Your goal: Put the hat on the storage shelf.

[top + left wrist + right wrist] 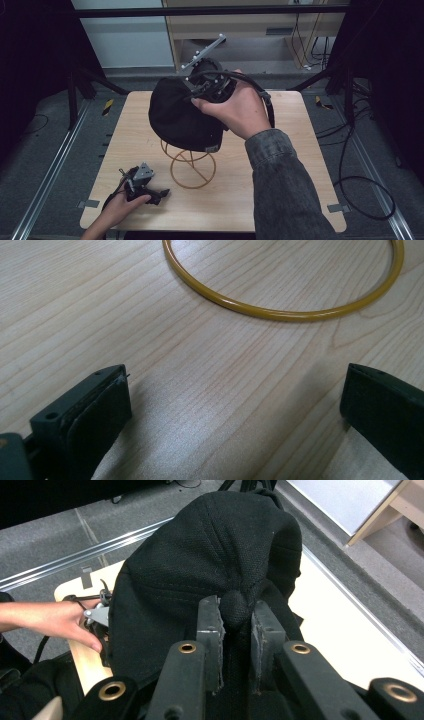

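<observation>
A soft black cloth cap (pixel 180 112) sits on top of a yellow wire stand (pixel 192 167) in the middle of the light wooden table (pixel 280 165). The right hand (pixel 240 107) holds the right gripper (pixel 192 92) up at the top of the cap. In the right gripper view, its two black jaws are squeezed close together on the little round button at the crown of the cap (pixel 210 555).

The left hand (pixel 117 207) rests near the front left corner of the table, holding the left gripper (pixel 162 192) low, right by the wood. In the left gripper view its two jaws stand wide apart with nothing between them but bare table (pixel 210 405). The round yellow ring at the bottom of the stand (pixel 280 315) lies flat on the table, a little way in front of the jaws.
</observation>
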Available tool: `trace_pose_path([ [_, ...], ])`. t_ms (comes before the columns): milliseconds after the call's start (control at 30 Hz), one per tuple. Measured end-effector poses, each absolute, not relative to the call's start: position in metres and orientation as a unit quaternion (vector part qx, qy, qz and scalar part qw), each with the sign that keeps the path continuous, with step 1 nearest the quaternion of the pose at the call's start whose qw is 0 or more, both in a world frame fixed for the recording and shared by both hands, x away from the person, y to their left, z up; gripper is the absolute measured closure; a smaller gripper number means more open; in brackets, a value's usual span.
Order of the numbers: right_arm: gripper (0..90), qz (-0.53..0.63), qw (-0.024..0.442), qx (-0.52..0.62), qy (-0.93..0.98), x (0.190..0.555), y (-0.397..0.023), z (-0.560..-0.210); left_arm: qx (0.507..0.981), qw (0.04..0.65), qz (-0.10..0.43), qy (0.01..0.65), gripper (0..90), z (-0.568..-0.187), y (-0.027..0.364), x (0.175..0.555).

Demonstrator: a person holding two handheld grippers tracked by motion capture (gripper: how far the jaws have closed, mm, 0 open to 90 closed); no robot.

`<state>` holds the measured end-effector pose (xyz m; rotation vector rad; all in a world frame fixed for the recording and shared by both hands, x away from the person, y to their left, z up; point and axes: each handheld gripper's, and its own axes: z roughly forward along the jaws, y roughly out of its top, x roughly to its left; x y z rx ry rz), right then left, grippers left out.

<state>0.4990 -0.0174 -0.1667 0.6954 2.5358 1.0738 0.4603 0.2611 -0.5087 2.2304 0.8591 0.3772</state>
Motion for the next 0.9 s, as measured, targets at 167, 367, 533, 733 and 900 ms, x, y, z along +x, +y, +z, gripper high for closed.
trace_pose_path([
  [167,78.5,0.369,0.146,0.243,0.885,0.503,-0.013,-0.170,0.862,0.353,0.146,0.332,0.0,-0.509,0.261,0.460],
  [367,78.4,0.363,0.143,0.242,0.888,0.508,-0.007,-0.175,0.862,0.353,0.146,0.332,0.0,-0.509,0.261,0.460],
  [533,78.2,0.349,0.141,0.240,0.895,0.512,0.001,-0.182,0.863,0.353,0.146,0.332,0.0,-0.509,0.261,0.460],
  [733,78.0,0.336,0.140,0.243,0.899,0.517,0.006,-0.187,0.862,0.354,0.146,0.333,0.0,-0.509,0.261,0.460],
  [900,77.8,0.331,0.136,0.245,0.901,0.520,0.010,-0.194,0.862,0.354,0.146,0.333,0.0,-0.509,0.261,0.460],
])
